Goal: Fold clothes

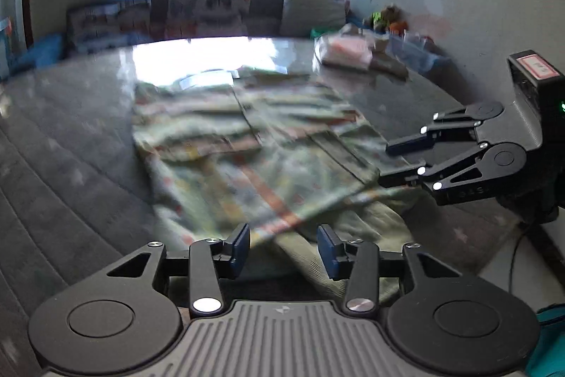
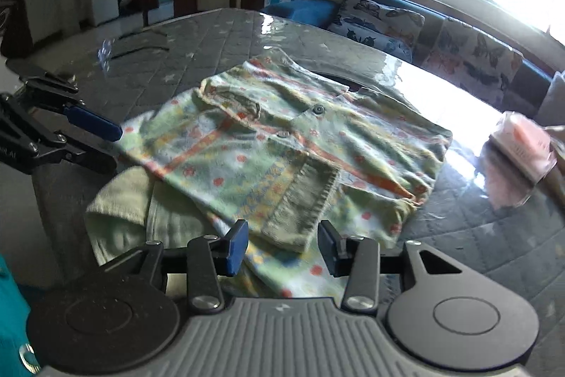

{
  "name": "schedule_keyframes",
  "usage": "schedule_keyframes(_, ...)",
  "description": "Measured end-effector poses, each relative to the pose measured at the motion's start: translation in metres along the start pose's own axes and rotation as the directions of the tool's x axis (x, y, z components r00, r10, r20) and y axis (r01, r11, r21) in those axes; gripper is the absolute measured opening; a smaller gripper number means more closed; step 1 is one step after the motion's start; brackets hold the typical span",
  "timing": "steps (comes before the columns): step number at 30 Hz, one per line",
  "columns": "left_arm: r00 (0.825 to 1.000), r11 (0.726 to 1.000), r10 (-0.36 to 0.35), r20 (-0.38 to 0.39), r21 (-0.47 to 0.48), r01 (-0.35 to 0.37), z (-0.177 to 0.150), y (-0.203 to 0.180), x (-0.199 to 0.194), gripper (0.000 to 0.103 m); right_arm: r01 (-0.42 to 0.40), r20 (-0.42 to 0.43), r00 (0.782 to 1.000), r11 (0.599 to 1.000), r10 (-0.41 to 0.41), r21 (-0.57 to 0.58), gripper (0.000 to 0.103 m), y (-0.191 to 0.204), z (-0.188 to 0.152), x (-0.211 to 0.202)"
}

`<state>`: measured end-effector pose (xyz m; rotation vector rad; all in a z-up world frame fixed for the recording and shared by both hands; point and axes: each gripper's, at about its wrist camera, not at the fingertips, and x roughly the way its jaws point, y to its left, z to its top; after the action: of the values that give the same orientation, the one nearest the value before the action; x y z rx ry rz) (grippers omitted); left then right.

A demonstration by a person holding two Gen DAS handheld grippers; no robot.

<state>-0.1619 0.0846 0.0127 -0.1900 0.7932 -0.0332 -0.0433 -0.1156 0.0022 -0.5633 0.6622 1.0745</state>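
- A wide grey quilted counter (image 2: 183, 59) with stitched squares and pale star marks fills both views. A glossy clear sheet over it throws back hard white glare from the window.
- A long sofa (image 2: 469, 52) runs along the far side under the window, with cushions printed in butterflies on a pale ground beside plain blue ones.
- A pale green knitted cardigan with orange stripes, orange dots and blue-yellow bands (image 2: 282, 147) lies flat and partly folded in the middle of the counter. A ribbed sleeve is laid across its front, two round grey buttons show, and its ribbed hem hangs over the near edge. In the left wrist view the cardigan (image 1: 247, 147) is smeared by blur.
- A pinkish soft packet in clear wrap (image 2: 522, 143) sits at the right edge, its print unreadable.
- The right tongs (image 2: 282, 249), black with blue pads, stand spread just above the near hem, pinching nothing; a small red-bordered label on the body is unreadable.
- The left tongs (image 1: 282, 253) are likewise spread and empty over the ribbed hem.
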Motion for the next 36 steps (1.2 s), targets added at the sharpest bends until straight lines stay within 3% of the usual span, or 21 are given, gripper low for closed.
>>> schedule_keyframes(7,0.992,0.998,-0.024,-0.121,-0.062,0.016,-0.006,-0.008,0.016,0.049,0.0,-0.038,0.999,0.992,-0.005,-0.125,0.05,0.012,-0.017,-0.012)
schedule_keyframes(9,0.989,0.996,-0.039,-0.139,-0.081,0.028,-0.007,-0.007,0.02,0.044,-0.003,-0.041,0.999,0.986,-0.003,-0.166,0.051,0.017,-0.023,-0.014)
schedule_keyframes(12,0.986,0.993,-0.072,-0.149,-0.106,0.057,-0.006,-0.005,0.02,0.024,-0.011,-0.046,0.999,0.975,0.0,-0.223,0.052,0.025,-0.03,-0.016)
schedule_keyframes(14,0.986,0.991,-0.085,-0.147,-0.112,0.068,-0.004,-0.005,0.02,0.015,-0.019,-0.046,0.999,0.969,0.007,-0.248,0.052,0.029,-0.034,-0.014)
schedule_keyframes(17,0.986,0.988,-0.102,-0.131,-0.125,0.085,0.002,-0.001,0.016,0.011,-0.022,-0.034,0.999,0.96,0.013,-0.279,0.056,0.034,-0.038,-0.012)
schedule_keyframes(29,0.982,0.971,-0.181,-0.045,-0.166,0.171,0.058,0.024,0.011,0.011,-0.035,0.088,0.994,0.95,0.065,-0.31,0.061,0.037,-0.022,0.006)
schedule_keyframes(32,0.981,0.969,-0.192,-0.039,-0.165,0.184,0.068,0.029,0.015,0.011,-0.06,0.111,0.989,0.959,0.094,-0.276,0.052,0.033,-0.011,0.014)
schedule_keyframes(36,0.98,0.971,-0.197,-0.041,-0.145,0.189,0.07,0.034,0.019,0.012,-0.132,0.099,0.983,0.973,0.152,-0.188,0.027,0.02,0.007,0.023)
